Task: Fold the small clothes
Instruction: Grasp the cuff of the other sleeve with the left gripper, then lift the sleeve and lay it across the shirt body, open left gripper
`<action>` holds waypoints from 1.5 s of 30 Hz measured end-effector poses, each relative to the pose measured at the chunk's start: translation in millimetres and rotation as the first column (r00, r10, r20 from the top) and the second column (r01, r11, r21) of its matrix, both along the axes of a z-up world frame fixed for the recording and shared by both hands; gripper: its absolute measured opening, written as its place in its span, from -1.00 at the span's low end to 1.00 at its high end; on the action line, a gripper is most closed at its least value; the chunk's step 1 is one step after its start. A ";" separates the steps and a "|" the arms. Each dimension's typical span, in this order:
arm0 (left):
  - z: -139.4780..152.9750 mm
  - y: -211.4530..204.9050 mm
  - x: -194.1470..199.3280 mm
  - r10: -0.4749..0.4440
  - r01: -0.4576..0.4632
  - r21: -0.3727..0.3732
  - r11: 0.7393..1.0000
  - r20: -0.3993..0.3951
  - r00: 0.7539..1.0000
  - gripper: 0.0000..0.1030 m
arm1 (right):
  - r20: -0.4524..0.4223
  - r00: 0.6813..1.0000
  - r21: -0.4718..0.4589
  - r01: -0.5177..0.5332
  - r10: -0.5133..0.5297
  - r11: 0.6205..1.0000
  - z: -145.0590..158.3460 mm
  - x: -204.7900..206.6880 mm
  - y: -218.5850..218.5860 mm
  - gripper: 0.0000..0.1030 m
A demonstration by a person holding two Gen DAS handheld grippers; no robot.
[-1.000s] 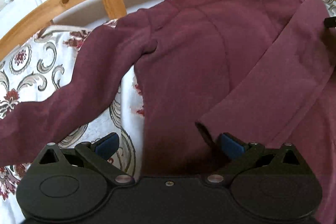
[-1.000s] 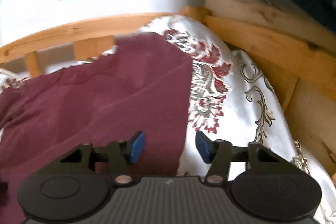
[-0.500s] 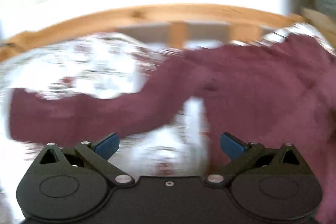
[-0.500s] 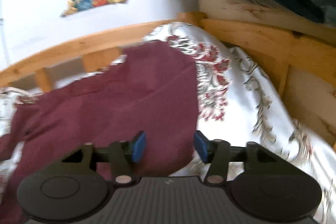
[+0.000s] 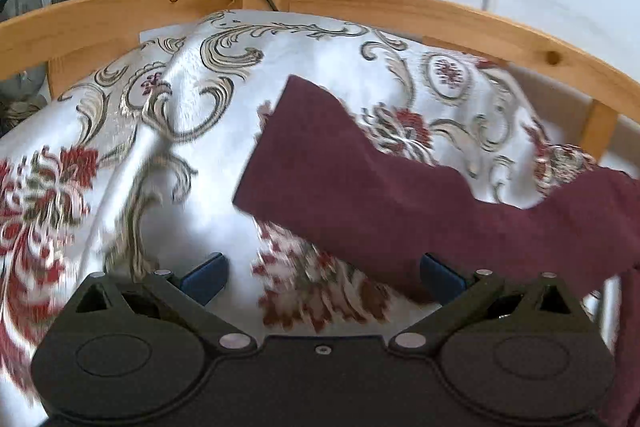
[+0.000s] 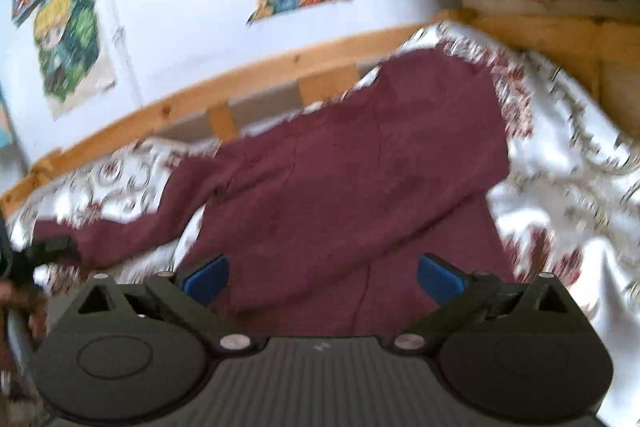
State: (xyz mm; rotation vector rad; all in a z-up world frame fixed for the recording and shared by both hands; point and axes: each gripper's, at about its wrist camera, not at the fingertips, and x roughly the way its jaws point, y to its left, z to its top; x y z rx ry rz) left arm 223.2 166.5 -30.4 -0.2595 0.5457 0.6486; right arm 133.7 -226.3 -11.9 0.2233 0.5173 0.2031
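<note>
The maroon top (image 6: 360, 163) lay spread across the middle of the right wrist view on the patterned bedspread (image 6: 568, 155), 1 sleeve (image 5: 360, 187) crossing the left wrist view from the right edge. The right gripper (image 6: 322, 277) had just been opening, jaws wide and pressing nothing. The left gripper (image 5: 322, 277) stood apart, empty.
</note>
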 end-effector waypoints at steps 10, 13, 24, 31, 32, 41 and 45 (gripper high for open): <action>18.2 24.0 16.9 0.063 -0.072 0.204 0.976 0.048 0.997 0.70 | -0.076 0.997 -0.005 -0.002 0.002 1.000 -21.4 6.3 9.7 1.00; 18.7 19.0 19.6 0.051 -0.056 0.275 0.960 0.026 0.998 0.27 | -0.090 0.996 -0.028 0.010 -0.013 1.000 -26.2 5.9 10.9 1.00; 37.4 -0.4 17.6 -0.059 0.045 0.308 0.950 0.036 0.998 -0.87 | -0.075 0.996 -0.024 0.041 -0.043 0.999 -22.0 3.9 4.7 1.00; 87.3 -33.0 -1.1 -0.213 0.153 0.335 0.930 0.151 0.965 -0.88 | -0.058 0.996 -0.018 0.060 -0.061 0.998 -17.6 3.3 -0.7 1.00; 95.9 -43.8 -3.1 -0.251 0.184 0.345 0.920 0.161 0.954 -0.88 | -0.054 0.997 -0.017 0.061 -0.062 0.998 -16.6 3.4 -1.2 1.00; 143.9 -161.2 -25.9 -0.510 0.387 0.421 0.820 0.234 0.828 -0.88 | -0.028 0.994 -0.007 0.109 -0.109 0.994 -7.3 1.1 -13.9 1.00; 141.8 -210.7 -32.6 -0.627 0.494 0.440 0.750 0.235 0.743 -0.88 | -0.025 0.989 -0.002 0.146 -0.146 0.989 -7.3 1.8 -26.4 1.00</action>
